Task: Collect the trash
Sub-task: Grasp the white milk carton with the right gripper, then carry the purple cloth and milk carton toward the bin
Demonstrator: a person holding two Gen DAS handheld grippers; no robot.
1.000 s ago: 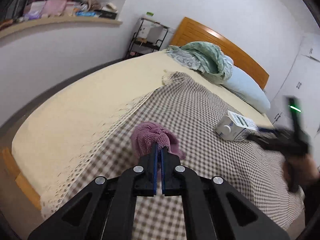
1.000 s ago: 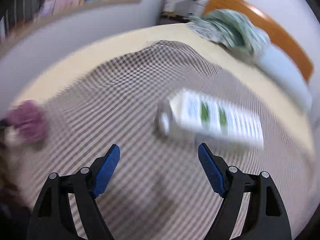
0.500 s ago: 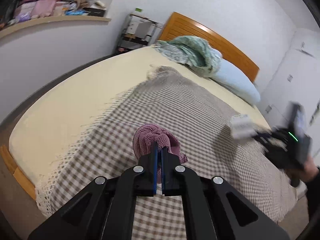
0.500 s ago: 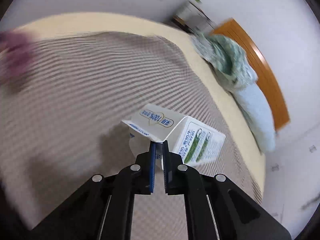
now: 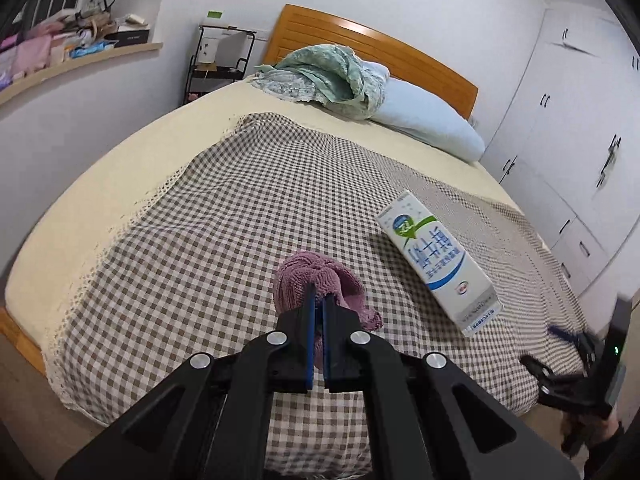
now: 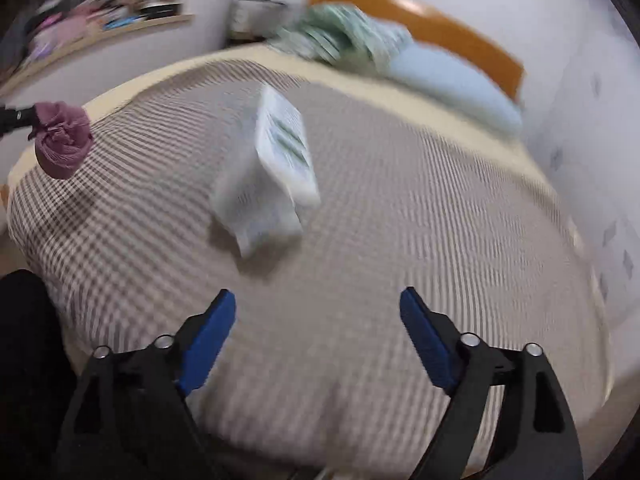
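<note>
My left gripper [image 5: 316, 304] is shut on a crumpled purple cloth [image 5: 316, 282] and holds it above the checked blanket [image 5: 224, 216]. The cloth also shows at the far left of the right wrist view [image 6: 64, 144]. A white milk carton [image 5: 438, 266] with blue and green print lies on the blanket to the right of the cloth; in the right wrist view the carton [image 6: 276, 168] is blurred and lies ahead of my right gripper [image 6: 318, 312], which is open and empty. The right gripper [image 5: 560, 364] also appears at the lower right of the left wrist view.
The bed has a cream sheet [image 5: 132, 168], a green crumpled cover [image 5: 332, 76], a pale blue pillow [image 5: 428, 122] and a wooden headboard [image 5: 384, 52]. A shelf with clutter [image 5: 68, 52] runs along the left wall. White wardrobes [image 5: 568, 128] stand at the right.
My right gripper was shut on the carton's top half a second ago; now it is open and drawn back, and the carton lies on the blanket. My left gripper still holds the cloth.
</note>
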